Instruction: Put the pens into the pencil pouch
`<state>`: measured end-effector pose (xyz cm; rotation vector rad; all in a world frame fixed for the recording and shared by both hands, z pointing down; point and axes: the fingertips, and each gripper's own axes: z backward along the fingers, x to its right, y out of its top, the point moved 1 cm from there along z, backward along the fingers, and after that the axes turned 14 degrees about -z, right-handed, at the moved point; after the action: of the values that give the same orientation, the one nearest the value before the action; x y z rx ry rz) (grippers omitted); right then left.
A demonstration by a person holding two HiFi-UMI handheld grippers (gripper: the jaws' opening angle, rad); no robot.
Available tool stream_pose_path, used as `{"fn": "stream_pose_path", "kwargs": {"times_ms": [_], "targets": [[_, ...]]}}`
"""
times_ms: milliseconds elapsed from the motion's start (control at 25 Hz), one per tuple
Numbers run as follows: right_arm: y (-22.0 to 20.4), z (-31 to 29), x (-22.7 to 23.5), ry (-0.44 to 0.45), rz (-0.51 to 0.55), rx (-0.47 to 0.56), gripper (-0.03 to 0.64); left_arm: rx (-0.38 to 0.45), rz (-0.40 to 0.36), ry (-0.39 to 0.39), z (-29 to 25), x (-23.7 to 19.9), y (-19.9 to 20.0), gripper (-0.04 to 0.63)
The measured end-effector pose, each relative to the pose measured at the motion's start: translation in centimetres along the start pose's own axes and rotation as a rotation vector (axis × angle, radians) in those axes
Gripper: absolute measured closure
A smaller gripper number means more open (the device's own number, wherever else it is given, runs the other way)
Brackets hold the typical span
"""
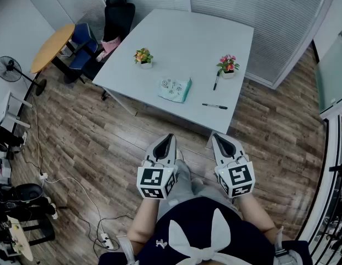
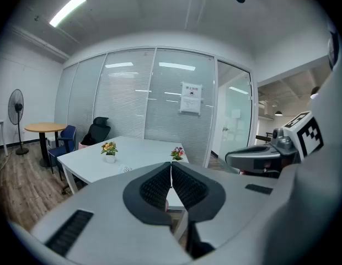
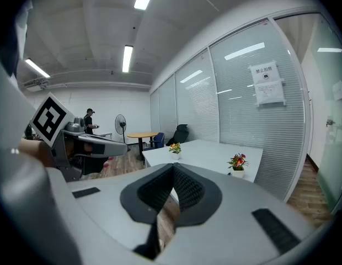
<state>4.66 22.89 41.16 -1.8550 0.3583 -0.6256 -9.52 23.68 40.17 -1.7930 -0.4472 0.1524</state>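
Left hand-held gripper (image 1: pixel 169 137) and right hand-held gripper (image 1: pixel 215 136) closed; two pens (image 1: pixel 217 80) (image 1: pixel 214 106), one pouch (image 1: pixel 175 89).

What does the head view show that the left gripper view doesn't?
Only the head view: the two pens lying on the table, and the person's lap.

Only the left gripper view: a ceiling light, a notice on the glass wall, and the left gripper up close with its jaws shut.

Both: the table, two flower pots, the fan, the round table and the right gripper.
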Motion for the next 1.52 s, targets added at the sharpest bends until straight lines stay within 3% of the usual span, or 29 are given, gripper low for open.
{"fn": "stream_pose_path", "kwargs": {"times_ms": [400, 560, 680, 760, 880, 1120, 1520], "targets": [[1.5, -1.8, 1.3, -0.018, -0.005, 0.037, 0.612, -0.004, -0.005, -0.002, -2.4, -1.3, 1.1, 0.571], [1.8, -2.9, 2.1, -0.027, -0.015, 0.029, 0.611, -0.010, -0.042, 0.000, -3.8, -2.1, 1.4, 0.570], [1.7, -4.0, 2.5, -0.008, -0.024, 0.005, 0.521, -0.014, -0.040, -0.007, -5.0, -2.4, 1.3, 0.568], [1.6, -4.7, 3.0, 0.000, -0.027, -0.010, 0.501, -0.023, -0.033, -0.005, -5.9, -2.9, 1.2, 0.565], [1.6, -5.9, 3.5, 0.003, -0.035, -0.031, 0.451, -0.057, -0.030, 0.002, -7.2, -3.8, 0.7, 0.503], [1.7, -8.4, 5.2, -0.005, -0.036, -0.075, 0.422, -0.116, -0.034, -0.015, -10.3, -5.7, -0.2, 0.370], [0.9, -12.4, 9.3, -0.049, -0.049, -0.151, 0.414, -0.241, -0.061, -0.090, -15.9, -7.4, -2.2, 0.357]]}}
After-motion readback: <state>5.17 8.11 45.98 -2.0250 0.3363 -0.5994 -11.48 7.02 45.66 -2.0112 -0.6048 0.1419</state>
